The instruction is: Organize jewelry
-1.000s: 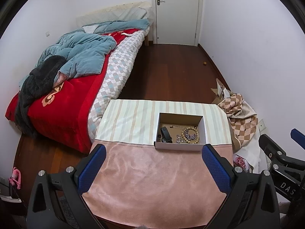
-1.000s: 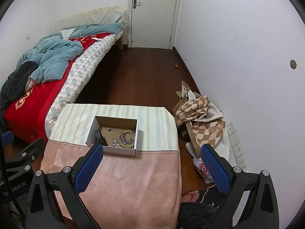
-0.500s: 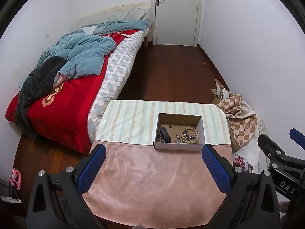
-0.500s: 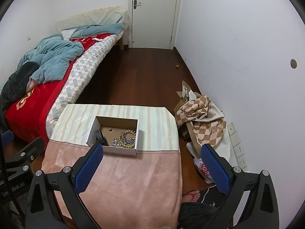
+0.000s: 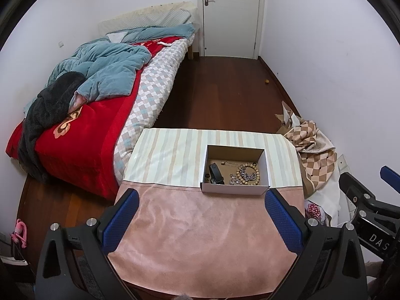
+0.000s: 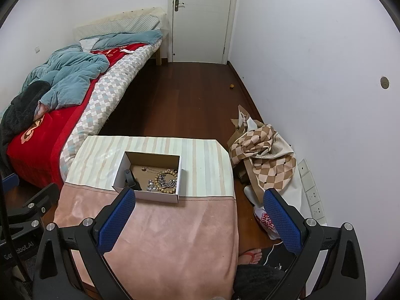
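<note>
While both tongs hang back over the near end of the worktop (image 5: 200, 237), the jewelry sits gathered in an open cardboard box (image 5: 235, 188) near the cloth's seam between pink and striped halves. Left tongs (image 5: 200, 222): jaws spread wide, nothing between them. Right tongs (image 6: 197, 220): likewise spread and empty, box just ahead of its left finger.

Box contents: wooden bead bracelet (image 5: 248, 172) at right, silver chain pieces (image 6: 152, 185) tangled against it, a dark black object (image 5: 215, 173) at left, a fine chain (image 6: 147, 169) toward the back.

Judgement: this fits either pieces collected and done, or a mixed heap awaiting sorting; stage not settled. Any reach into the box would call for a steep entry over its walls.

Room: pink cloth before the box is bare; striped cloth left of it likewise. Worktop's right edge drops to floor, checked fabric (image 6: 262, 155) piled there; bed (image 5: 82, 130) close at left.
</note>
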`<state>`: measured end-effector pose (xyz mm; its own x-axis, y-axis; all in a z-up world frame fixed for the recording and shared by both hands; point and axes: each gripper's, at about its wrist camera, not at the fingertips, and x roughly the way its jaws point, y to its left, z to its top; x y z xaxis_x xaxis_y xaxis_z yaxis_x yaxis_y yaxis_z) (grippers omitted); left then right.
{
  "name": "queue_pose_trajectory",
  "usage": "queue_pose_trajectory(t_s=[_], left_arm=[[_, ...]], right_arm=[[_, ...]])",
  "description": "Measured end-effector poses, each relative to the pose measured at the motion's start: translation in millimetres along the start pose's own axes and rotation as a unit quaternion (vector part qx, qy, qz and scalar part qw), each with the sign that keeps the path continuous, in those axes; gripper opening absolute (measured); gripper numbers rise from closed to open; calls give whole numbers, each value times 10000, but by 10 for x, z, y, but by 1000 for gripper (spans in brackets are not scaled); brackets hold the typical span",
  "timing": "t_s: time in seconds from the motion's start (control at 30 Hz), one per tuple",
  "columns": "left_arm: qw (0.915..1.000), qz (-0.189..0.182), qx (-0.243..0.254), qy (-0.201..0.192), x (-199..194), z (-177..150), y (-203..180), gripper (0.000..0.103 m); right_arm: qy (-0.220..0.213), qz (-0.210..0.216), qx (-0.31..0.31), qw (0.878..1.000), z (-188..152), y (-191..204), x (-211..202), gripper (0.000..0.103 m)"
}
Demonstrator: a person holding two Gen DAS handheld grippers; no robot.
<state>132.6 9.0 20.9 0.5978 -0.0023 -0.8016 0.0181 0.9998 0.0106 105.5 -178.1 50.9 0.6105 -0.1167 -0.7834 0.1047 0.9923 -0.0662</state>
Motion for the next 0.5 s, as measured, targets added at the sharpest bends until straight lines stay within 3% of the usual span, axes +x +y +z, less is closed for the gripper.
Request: queue_pose_trajectory(t_s=[0.5], left_arm=[[10000, 5, -9, -4, 17, -34, 43, 102]], right_arm=[[19, 24, -32, 10000, -1, 7, -2, 103]])
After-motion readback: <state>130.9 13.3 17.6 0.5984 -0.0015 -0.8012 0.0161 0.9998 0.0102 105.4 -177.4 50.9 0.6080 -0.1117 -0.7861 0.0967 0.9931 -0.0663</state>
